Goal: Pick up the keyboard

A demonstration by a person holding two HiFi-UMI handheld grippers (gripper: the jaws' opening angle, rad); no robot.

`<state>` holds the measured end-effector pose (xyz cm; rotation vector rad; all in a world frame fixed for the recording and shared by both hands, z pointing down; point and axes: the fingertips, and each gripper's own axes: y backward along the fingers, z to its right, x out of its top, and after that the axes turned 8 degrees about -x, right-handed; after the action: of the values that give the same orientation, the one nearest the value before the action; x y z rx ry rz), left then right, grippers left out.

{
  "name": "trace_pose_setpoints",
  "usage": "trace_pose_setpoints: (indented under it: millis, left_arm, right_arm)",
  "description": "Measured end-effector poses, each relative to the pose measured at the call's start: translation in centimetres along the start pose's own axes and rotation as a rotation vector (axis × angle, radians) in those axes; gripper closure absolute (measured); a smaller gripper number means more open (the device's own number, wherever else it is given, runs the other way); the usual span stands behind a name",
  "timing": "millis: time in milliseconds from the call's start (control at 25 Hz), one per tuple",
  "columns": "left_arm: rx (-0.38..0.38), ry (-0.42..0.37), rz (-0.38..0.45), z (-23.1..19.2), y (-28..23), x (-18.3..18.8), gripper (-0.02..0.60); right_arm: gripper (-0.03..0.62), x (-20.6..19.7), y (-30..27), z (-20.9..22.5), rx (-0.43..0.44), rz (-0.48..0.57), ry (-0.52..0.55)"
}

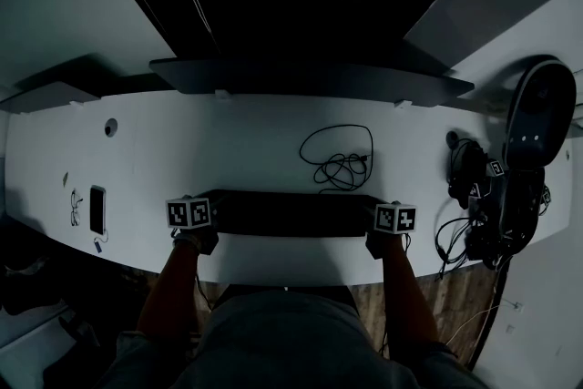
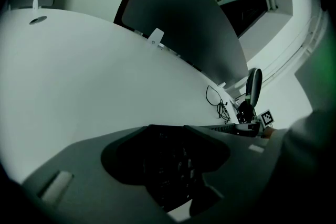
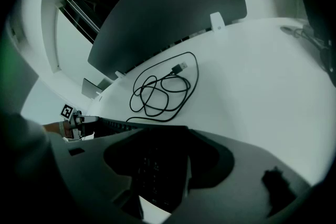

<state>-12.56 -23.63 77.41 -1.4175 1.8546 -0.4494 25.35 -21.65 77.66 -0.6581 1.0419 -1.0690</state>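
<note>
Left claw (image 1: 208,230) and right claw (image 1: 375,234) clamp keyboard (image 1: 293,212) ends

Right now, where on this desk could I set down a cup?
The widest bare patch lies between the phone and the coiled cable, behind the keyboard up to the divider. The right end is crowded with tangled wires.
</note>
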Motion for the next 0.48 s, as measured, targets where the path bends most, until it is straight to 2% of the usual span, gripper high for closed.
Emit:
trace_pose_setpoints:
  millis: [200,480]
  left_arm:
    - [0.005,0.0,0.0,0.2,0.0,-0.1,0.362]
    - [-0.032,-0.037,0.07,1.5,1.5,0.3,0.373]
  right_arm:
    - [0.359,-0.1,0.3,0.2,0.004,-0.01,-0.031]
    - [0.365,1.3,2.4,-1.1,0.015,0.052,0.028]
